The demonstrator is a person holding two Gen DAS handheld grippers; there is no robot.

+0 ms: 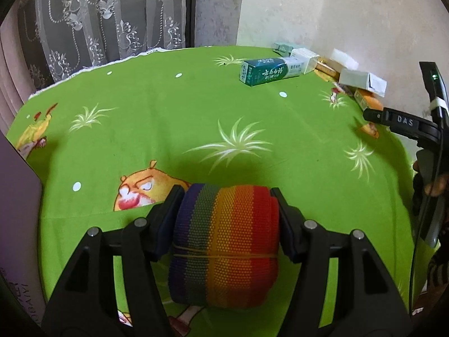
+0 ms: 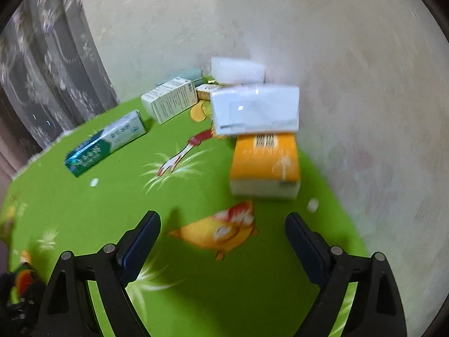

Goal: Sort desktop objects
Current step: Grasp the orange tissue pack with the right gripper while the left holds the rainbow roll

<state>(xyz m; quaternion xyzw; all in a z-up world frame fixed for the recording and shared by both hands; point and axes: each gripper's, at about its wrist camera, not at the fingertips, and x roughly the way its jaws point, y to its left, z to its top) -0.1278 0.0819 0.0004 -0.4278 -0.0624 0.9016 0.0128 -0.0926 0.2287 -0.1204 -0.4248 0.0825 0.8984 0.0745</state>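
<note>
A rolled rainbow-striped woven strap [image 1: 224, 241], bound with a thin rubber band, sits between the pads of my left gripper [image 1: 227, 193], which is shut on its two ends above the green cartoon tablecloth [image 1: 168, 118]. My right gripper [image 2: 223, 217] stands open over the cloth with nothing between its fingers, just short of an orange tissue pack [image 2: 265, 163]. A white packet [image 2: 255, 109] lies on the far end of that pack. A green toothpaste box [image 1: 266, 71] [image 2: 106, 143] lies flat further left.
Several small boxes are heaped in the far corner by the wall: a white medicine box [image 2: 168, 99], a white foam block [image 2: 238, 70] and a pale green box [image 2: 190, 74]. A lace curtain [image 1: 98, 22] hangs behind the table's left edge.
</note>
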